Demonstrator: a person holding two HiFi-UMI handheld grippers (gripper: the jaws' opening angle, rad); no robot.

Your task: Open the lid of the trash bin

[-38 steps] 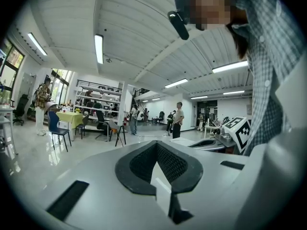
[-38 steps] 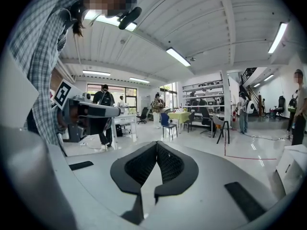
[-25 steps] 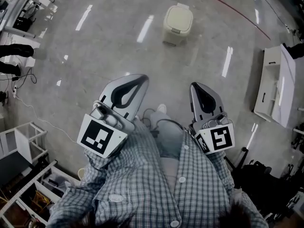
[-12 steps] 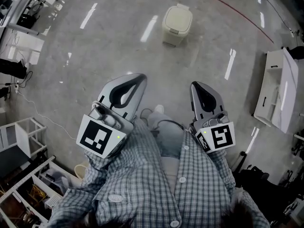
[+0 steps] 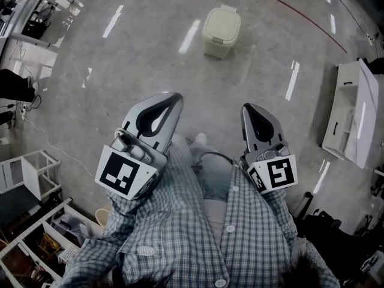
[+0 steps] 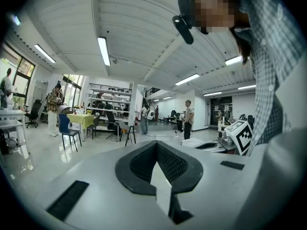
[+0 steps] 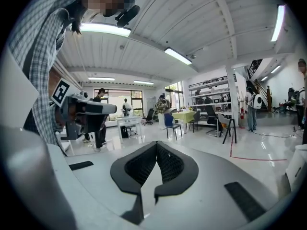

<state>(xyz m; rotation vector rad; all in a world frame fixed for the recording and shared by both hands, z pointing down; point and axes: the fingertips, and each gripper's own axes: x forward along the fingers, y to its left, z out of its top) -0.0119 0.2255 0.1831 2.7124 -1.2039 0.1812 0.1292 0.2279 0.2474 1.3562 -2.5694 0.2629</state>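
The trash bin (image 5: 222, 31) is a small cream bin with its lid down, standing on the grey floor far ahead in the head view. Both grippers are held close to the person's body, well short of the bin. My left gripper (image 5: 170, 98) is shut, its jaw tips meeting with nothing between them, as the left gripper view (image 6: 157, 143) also shows. My right gripper (image 5: 250, 108) is likewise shut and empty, which the right gripper view (image 7: 157, 143) confirms. Neither gripper view shows the bin; both look out across the room.
A white cabinet (image 5: 353, 116) stands at the right and white shelving (image 5: 29, 182) at the lower left. A red floor line (image 5: 306, 14) runs behind the bin. A cable (image 5: 37, 135) lies at the left. People, chairs and a table (image 6: 81, 121) stand far off.
The head view has shifted a little, so the bin sits slightly lower and to the left. Both grippers keep the same shut pose near the body.
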